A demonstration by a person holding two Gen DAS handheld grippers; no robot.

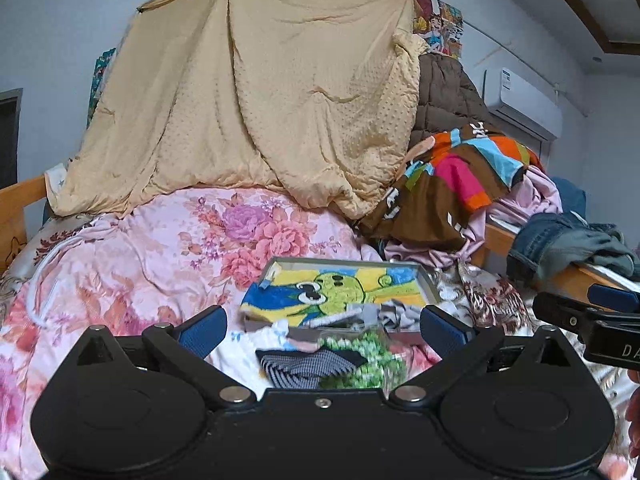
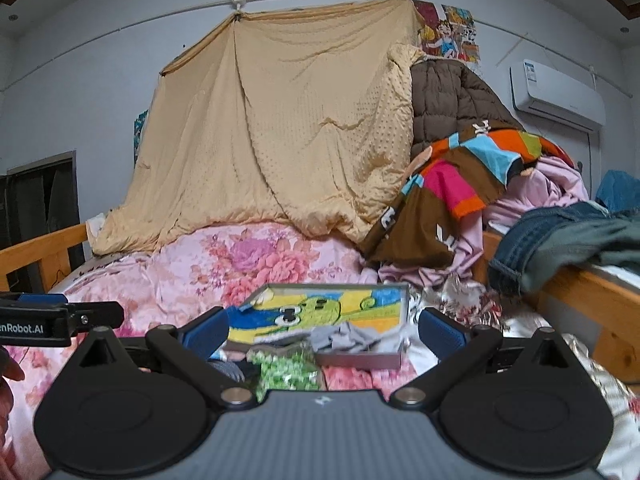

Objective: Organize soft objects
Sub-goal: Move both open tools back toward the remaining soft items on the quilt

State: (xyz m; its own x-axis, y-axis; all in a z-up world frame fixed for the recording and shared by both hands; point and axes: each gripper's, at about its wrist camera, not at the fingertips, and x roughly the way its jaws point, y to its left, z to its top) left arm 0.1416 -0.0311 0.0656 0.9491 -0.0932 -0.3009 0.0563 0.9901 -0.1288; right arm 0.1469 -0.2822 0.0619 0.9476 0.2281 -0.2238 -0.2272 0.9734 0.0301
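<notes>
Bed (image 1: 120, 264) under pink floral quilt, both grippers hovering low over its near edge. Left gripper (image 1: 322, 326): jaws wide apart, nothing held. Directly ahead of it, loose on the quilt: white cloth (image 1: 264, 340), dark striped piece (image 1: 308, 366), green-and-white patterned piece (image 1: 360, 364). Beyond these, shallow grey tray (image 2: 360, 358), tilted on the bedding; inside, cartoon-print towel (image 1: 332, 292) lying flat, grey-and-white garment (image 2: 348, 338) bunched at the near right corner. Right gripper (image 2: 322, 326): jaws likewise spread, empty. Further right, unsorted heap of multicoloured garment (image 1: 460, 176) and jeans (image 2: 560, 232) on the bed rail.

Step judged in hand: collecting loose pieces into tray. Recommended: one piece at a time, pinched at a raised fold, lifted fully clear of neighbours; tray likely to tip on soft bedding, so placement gentle and central.
</notes>
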